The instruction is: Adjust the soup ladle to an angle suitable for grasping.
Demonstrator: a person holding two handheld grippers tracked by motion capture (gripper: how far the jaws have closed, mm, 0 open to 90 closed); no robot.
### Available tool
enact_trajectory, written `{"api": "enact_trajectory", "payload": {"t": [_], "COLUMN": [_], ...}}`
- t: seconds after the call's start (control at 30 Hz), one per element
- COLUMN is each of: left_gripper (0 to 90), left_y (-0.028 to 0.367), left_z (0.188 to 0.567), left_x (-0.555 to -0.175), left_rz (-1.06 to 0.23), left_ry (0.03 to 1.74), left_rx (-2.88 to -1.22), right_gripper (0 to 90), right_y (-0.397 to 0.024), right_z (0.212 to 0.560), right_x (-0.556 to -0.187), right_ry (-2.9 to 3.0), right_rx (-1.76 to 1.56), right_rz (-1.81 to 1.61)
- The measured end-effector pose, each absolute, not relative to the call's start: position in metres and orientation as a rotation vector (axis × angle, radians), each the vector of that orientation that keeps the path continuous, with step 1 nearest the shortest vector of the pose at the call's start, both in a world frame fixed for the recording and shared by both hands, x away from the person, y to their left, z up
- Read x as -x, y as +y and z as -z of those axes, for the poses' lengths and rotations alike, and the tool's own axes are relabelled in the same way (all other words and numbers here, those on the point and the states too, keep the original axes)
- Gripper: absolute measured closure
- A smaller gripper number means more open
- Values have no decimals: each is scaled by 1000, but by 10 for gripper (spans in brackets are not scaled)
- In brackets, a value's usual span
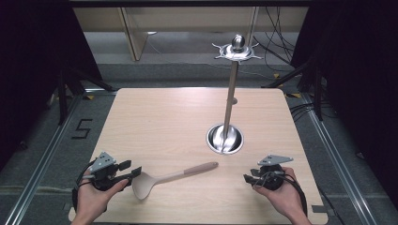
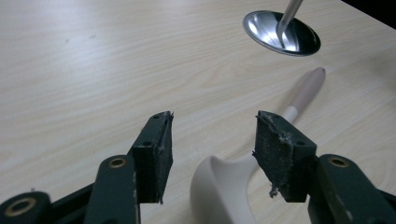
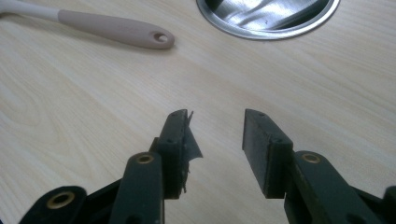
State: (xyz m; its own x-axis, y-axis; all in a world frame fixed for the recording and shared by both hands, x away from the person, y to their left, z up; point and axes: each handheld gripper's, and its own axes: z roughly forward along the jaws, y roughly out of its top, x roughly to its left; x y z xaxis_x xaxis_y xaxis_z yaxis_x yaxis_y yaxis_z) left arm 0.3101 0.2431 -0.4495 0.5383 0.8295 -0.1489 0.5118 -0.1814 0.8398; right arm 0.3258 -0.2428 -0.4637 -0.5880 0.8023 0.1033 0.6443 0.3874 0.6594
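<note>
A beige ladle (image 1: 162,179) lies flat on the wooden table (image 1: 155,117), its bowl toward the near left and its pinkish handle (image 1: 201,168) pointing right. My left gripper (image 1: 133,172) hovers just left of the bowl, open, and in the left gripper view the ladle bowl (image 2: 212,186) lies below and beyond the gap of the left gripper (image 2: 212,140). My right gripper (image 1: 247,178) rests near the front right, open with nothing in it; the right gripper view has the right gripper (image 3: 215,135) over bare wood, with the handle end (image 3: 140,37) far left.
A steel utensil stand rises from a round base (image 1: 225,138) at centre right, its pole (image 1: 230,98) topped by a hook ring (image 1: 237,49). The base (image 3: 266,16) lies just ahead of the right gripper. Dark floor and cables surround the table.
</note>
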Motion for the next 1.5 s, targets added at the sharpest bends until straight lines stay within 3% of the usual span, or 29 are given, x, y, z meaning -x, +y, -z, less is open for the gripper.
{"api": "enact_trajectory", "payload": {"t": [0.07,0.13,0.3,0.53,0.93,1.5], "left_gripper": [466,580,753,888,892,892], "left_y": [235,224,194,159,97,42], "left_z": [446,443,442,440,448,475], "left_x": [-311,-311,-315,-334,-362,-387], "left_rz": [-408,-369,-282,-224,-117,-67], "left_ry": [1055,984,883,798,731,715], "left_rx": [-1880,-1928,-2125,-2344,-2585,-2671], "right_gripper": [630,674,765,865,866,822], "right_y": [-244,-243,-239,-236,-236,-233], "right_z": [464,462,459,458,459,461], "right_x": [-328,-326,-323,-320,-320,-319], "right_ry": [2435,2428,2453,2495,2507,2509], "right_rx": [-1283,-1304,-1244,-1213,-1200,-1216], "right_rz": [-994,-972,-946,-917,-924,-967]}}
